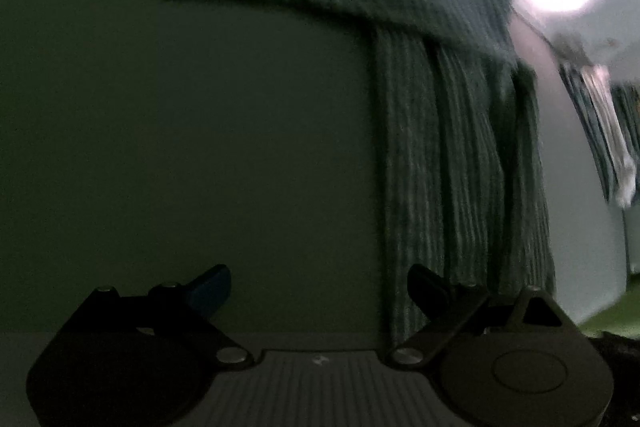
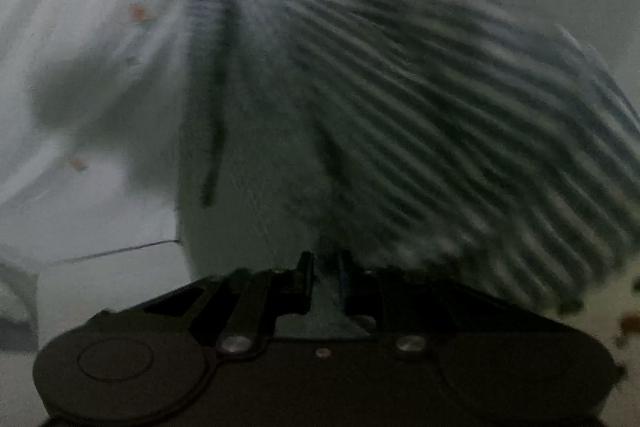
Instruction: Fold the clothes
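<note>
Now the right gripper (image 2: 326, 267) is clamped on the striped garment (image 2: 400, 115), lifting it off the surface, while the left gripper (image 1: 318, 287) hangs wide open and empty beside cloth. Looks like mid-fold; next, that free edge needs catching.

Striped garment (image 1: 460, 155) lies right of the left claw (image 1: 318, 291) — on the table (image 1: 180, 147).

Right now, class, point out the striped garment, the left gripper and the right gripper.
striped garment (image 2: 440, 131), right wrist view, middle of the striped cloth.
left gripper (image 1: 319, 291), left wrist view, midway between its spread fingertips.
right gripper (image 2: 326, 267), right wrist view, midway between its close-set fingertips.
</note>
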Motion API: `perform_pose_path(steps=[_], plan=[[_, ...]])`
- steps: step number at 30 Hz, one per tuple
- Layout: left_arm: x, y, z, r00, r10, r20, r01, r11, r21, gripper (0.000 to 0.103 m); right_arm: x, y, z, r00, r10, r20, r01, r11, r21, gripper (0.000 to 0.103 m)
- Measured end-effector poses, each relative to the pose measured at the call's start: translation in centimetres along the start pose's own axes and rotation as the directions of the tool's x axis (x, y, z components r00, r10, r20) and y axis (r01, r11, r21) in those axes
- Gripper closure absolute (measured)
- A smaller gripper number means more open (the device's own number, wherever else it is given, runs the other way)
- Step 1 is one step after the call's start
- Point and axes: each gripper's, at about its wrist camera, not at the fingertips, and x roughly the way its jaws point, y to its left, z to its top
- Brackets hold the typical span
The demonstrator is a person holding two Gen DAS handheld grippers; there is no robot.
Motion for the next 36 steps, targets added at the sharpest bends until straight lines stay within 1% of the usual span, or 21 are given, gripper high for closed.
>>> perform_pose_path(steps=[3, 5, 8, 11, 13, 16, 18, 20, 23, 25, 27, 28, 30, 31, 32, 33, 34, 35, 36], plan=[[-0.8, 0.9, 1.9, 0.997, 0.049, 0.068, -0.046, 0.998, -0.049, 0.008, -1.1, 2.5, 2.9, 0.995, 0.051, 0.082, -0.046, 0.997, -0.059, 0.082], [-1.2, 1.6, 3.2, 0.989, 0.099, 0.109, -0.091, 0.993, -0.073, 0.008, -1.4, 3.5, 5.0, 0.99, 0.053, 0.131, -0.043, 0.995, -0.085, 0.079], [-1.7, 2.7, 5.2, 0.973, 0.168, 0.159, -0.153, 0.983, -0.103, 0.008, -0.7, 4.7, 8.4, 0.985, 0.033, 0.168, -0.016, 0.994, -0.104, 0.078], [-1.8, 3.6, 7.3, 0.957, 0.216, 0.195, -0.191, 0.971, -0.143, 0.008, -1.4, 4.7, 10.3, 0.984, 0.024, 0.177, -0.002, 0.992, -0.126, 0.072], [-1.6, 4.5, 9.0, 0.947, 0.242, 0.212, -0.206, 0.962, -0.18, 0.008, -0.7, 5.5, 11.7, 0.983, 0.009, 0.181, 0.018, 0.989, -0.145, 0.07], [-0.8, 5.8, 11.6, 0.938, 0.265, 0.224, -0.215, 0.95, -0.226, 0.008, 1.4, 7.1, 14.5, 0.979, -0.029, 0.201, 0.067, 0.98, -0.185, 0.067], [0.2, 6.5, 13.6, 0.936, 0.276, 0.217, -0.223, 0.945, -0.241, 0.008, 2.8, 8.5, 16.8, 0.973, -0.057, 0.224, 0.107, 0.971, -0.214, 0.063], [1.3, 6.9, 15.5, 0.936, 0.285, 0.207, -0.234, 0.942, -0.24, 0.008, 4.1, 10.3, 19.0, 0.966, -0.083, 0.246, 0.147, 0.955, -0.256, 0.06], [3.1, 7.2, 18.4, 0.93, 0.311, 0.197, -0.263, 0.936, -0.236, 0.009, 7.1, 13.1, 22.5, 0.952, -0.105, 0.287, 0.199, 0.926, -0.32, 0.055], [4.0, 7.3, 19.8, 0.919, 0.344, 0.191, -0.298, 0.925, -0.236, 0.009, 9.3, 14.9, 25.0, 0.94, -0.129, 0.317, 0.245, 0.901, -0.359, 0.053], [4.9, 7.1, 20.7, 0.906, 0.378, 0.189, -0.332, 0.914, -0.235, 0.014, 12.2, 16.4, 27.0, 0.918, -0.187, 0.349, 0.328, 0.853, -0.405, 0.053], [5.2, 7.0, 20.9, 0.902, 0.389, 0.189, -0.345, 0.91, -0.231, 0.014, 13.5, 17.0, 27.8, 0.905, -0.217, 0.365, 0.369, 0.827, -0.423, 0.053], [5.7, 6.5, 21.0, 0.889, 0.414, 0.198, -0.376, 0.904, -0.204, 0.019, 15.4, 17.7, 28.5, 0.887, -0.257, 0.383, 0.424, 0.782, -0.457, 0.053], [5.8, 6.1, 21.0, 0.879, 0.428, 0.209, -0.393, 0.9, -0.188, 0.025, 16.1, 17.8, 28.7, 0.882, -0.271, 0.386, 0.441, 0.763, -0.473, 0.054], [5.8, 5.8, 20.8, 0.873, 0.432, 0.228, -0.398, 0.9, -0.179, 0.036, 16.6, 17.8, 28.6, 0.878, -0.281, 0.387, 0.453, 0.746, -0.487, 0.056], [5.7, 5.7, 20.6, 0.869, 0.426, 0.25, -0.393, 0.903, -0.173, 0.043, 17.0, 17.7, 28.6, 0.88, -0.285, 0.38, 0.455, 0.736, -0.502, 0.068], [5.5, 5.6, 20.5, 0.869, 0.415, 0.27, -0.38, 0.909, -0.171, 0.061, 17.3, 17.6, 28.6, 0.884, -0.286, 0.37, 0.452, 0.727, -0.517, 0.084], [5.4, 5.4, 20.5, 0.871, 0.401, 0.286, -0.363, 0.915, -0.177, 0.084, 17.6, 17.6, 28.6, 0.888, -0.283, 0.362, 0.445, 0.725, -0.526, 0.09], [5.2, 5.3, 20.6, 0.871, 0.388, 0.3, -0.345, 0.92, -0.187, 0.093, 17.7, 17.6, 28.6, 0.893, -0.276, 0.356, 0.436, 0.727, -0.531, 0.097]])
